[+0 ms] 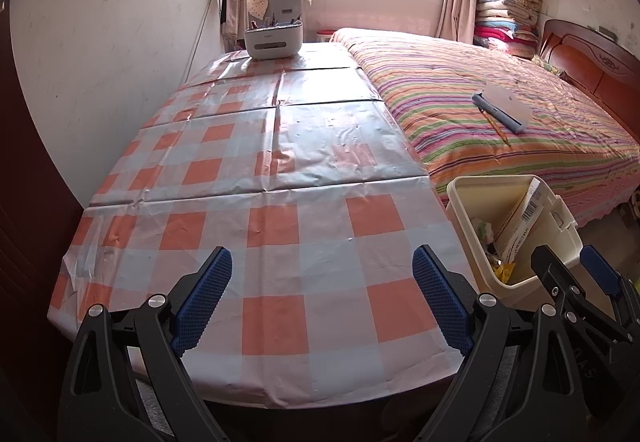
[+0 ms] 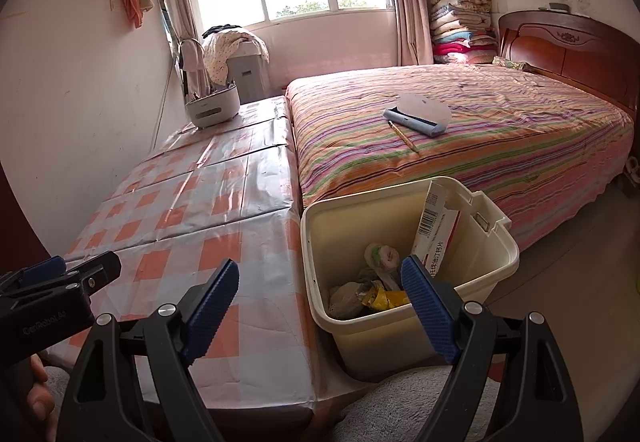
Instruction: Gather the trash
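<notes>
left gripper [image 1: 322, 296]: fingers spread wide, nothing between them — hovers over the near edge of the checked tablecloth [image 1: 280, 169]; its blue pads [image 1: 204, 298] are apart.
right gripper [image 2: 320, 308]: also wide and empty, pointed at the gap between table and bin; its right finger overlaps the bin's near rim in the right wrist view — touching or just in front, cannot tell.
trash bin [image 2: 500, 266]: cream plastic, stands on the floor just beside the table's right edge, against the foot of the bed [image 2: 480, 145].
trash in bin: medicine carton [image 2: 434, 230] with a barcode leans upright on the far wall; yellow wrapper [image 2: 380, 298], a crumpled pale bag and a round white-green packet lie at the bottom.
step: judging by a bare cloth and a part-filled bin, table pickup looks finished or close to it.
next move: likely a scan for leftovers; nothing on the table reads as trash, so either hand would have to reach further out.
pen holder [image 1: 274, 39]: grey tub with pens, far end of the table — not trash by the look of it.
on the bed: blue roller-like tool [image 2: 414, 121] on a pale folder, pencil [image 2: 404, 135] beside it — trash or not, unclear.
hidden: bin floor under the heap, floor below the table, table's near-left corner behind the fingers; carton print too small to read.
</notes>
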Demonstrator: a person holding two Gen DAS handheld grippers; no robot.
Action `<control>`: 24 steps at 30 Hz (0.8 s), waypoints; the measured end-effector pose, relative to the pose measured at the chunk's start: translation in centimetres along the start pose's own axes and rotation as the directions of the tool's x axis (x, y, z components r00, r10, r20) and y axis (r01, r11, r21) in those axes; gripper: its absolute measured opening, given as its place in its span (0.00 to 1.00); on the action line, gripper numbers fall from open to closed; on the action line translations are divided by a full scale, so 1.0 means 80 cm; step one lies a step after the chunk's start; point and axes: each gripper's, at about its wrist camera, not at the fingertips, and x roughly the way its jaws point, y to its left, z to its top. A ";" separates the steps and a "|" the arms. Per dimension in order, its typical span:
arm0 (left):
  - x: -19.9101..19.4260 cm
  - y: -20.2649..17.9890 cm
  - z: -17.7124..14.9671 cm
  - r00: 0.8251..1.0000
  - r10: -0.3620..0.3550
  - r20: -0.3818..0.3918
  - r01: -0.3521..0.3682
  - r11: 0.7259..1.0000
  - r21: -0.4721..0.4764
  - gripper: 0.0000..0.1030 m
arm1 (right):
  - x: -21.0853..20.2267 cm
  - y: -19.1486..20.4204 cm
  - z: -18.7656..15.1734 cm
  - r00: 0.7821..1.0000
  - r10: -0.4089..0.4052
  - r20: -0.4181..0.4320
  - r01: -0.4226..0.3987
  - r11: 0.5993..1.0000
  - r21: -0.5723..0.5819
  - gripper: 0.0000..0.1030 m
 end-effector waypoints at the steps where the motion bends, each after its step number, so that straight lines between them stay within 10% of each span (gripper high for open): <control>1: 0.001 0.000 0.000 1.000 -0.001 -0.002 0.001 1.000 0.000 0.88 | 0.001 0.000 0.000 1.000 0.001 -0.002 -0.001 1.000 0.001 0.79; 24: -0.001 -0.014 -0.008 1.000 -0.010 -0.015 0.011 0.999 0.044 0.88 | 0.011 -0.003 -0.001 1.000 -0.010 -0.025 0.010 1.000 0.001 0.79</control>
